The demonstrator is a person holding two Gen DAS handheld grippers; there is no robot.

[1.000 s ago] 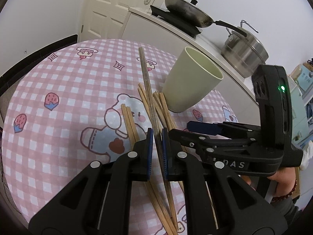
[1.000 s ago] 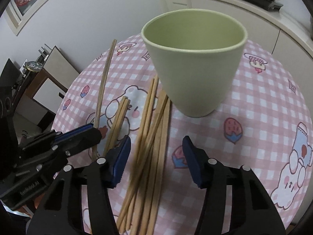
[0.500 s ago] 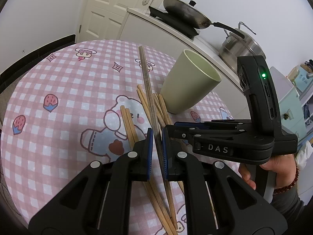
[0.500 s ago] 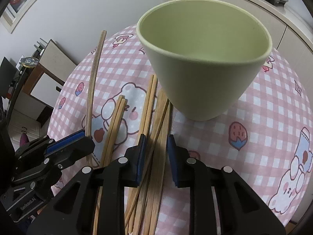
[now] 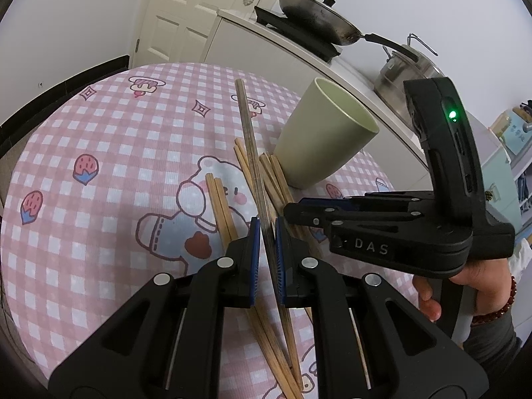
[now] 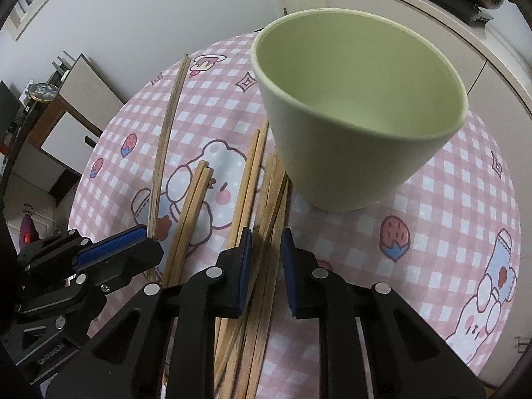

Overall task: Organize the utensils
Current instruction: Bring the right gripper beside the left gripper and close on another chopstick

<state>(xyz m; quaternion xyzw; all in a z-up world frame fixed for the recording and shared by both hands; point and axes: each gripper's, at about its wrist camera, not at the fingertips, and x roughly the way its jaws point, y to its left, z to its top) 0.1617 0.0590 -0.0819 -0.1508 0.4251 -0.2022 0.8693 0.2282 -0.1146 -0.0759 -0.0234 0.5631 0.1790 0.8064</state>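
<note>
My left gripper (image 5: pixel 266 229) is shut on one wooden chopstick (image 5: pixel 251 153) and holds it raised, pointing away over the table; the gripper shows at the left of the right wrist view (image 6: pixel 113 249) with that chopstick (image 6: pixel 164 146). My right gripper (image 6: pixel 266 246) is low over the pile of chopsticks (image 6: pixel 266 206), its jaws narrowed around several of them; it also shows in the left wrist view (image 5: pixel 292 209). A pale green cup (image 6: pixel 355 116) stands upright and empty just beyond the pile; it also shows in the left wrist view (image 5: pixel 322 139).
The round table has a pink checked cloth (image 5: pixel 99 139) with cartoon prints. Two chopsticks (image 5: pixel 221 206) lie apart to the left of the pile. Behind the table a white counter (image 5: pixel 266 43) holds a frying pan (image 5: pixel 316 16) and a steel pot (image 5: pixel 409 66).
My right gripper has moved forward over the pile toward the cup and its jaws have closed from wide open to narrow around chopsticks. My left gripper still holds its chopstick, hardly moved.
</note>
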